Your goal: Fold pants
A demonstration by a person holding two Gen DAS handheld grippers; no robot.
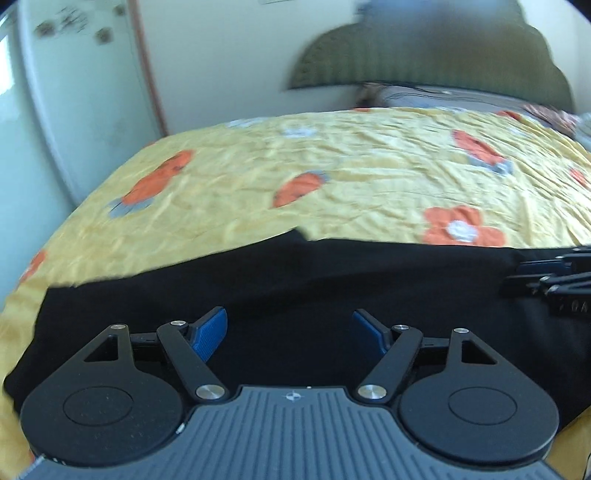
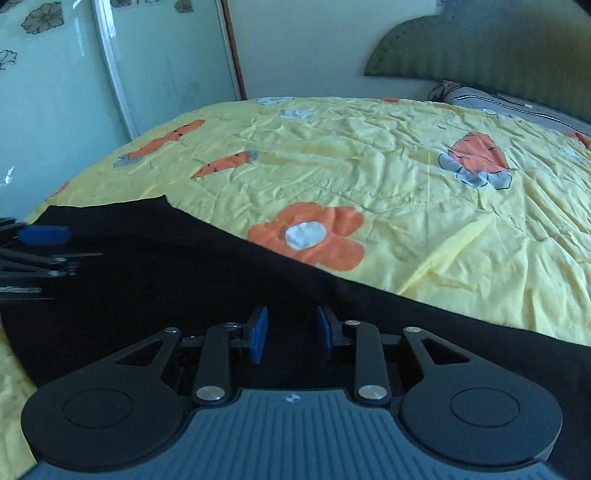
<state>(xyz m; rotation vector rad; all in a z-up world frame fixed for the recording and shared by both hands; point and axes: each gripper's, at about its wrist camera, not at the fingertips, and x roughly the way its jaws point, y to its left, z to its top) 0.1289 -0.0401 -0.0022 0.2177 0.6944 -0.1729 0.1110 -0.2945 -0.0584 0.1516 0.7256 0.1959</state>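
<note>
Our left gripper [image 1: 290,334] has its jaws spread wide, the blue pads [image 1: 209,332] well apart with nothing between them, held over the black pants [image 1: 295,280]. Whether the pads touch the cloth we cannot tell. Our right gripper [image 2: 290,334] stands with a narrower gap between its jaws, also empty, over the same dark fabric. Each tool shows at the edge of the other's view, with the left one's blue pad plain at the left edge of the right wrist view.

We find no readable writing. A small pale emblem sits on the ribbed grey body of each gripper, and faint pale marks on the right gripper's arm at the right edge of the left wrist view are too blurred to read.

The pants lie spread along the near side of the yellow bedspread [image 2: 406,177], which is printed with orange flowers and carrots. A green headboard [image 2: 480,48] stands at the far end, and a pale door with flower decals [image 2: 40,18] rises on the left.
</note>
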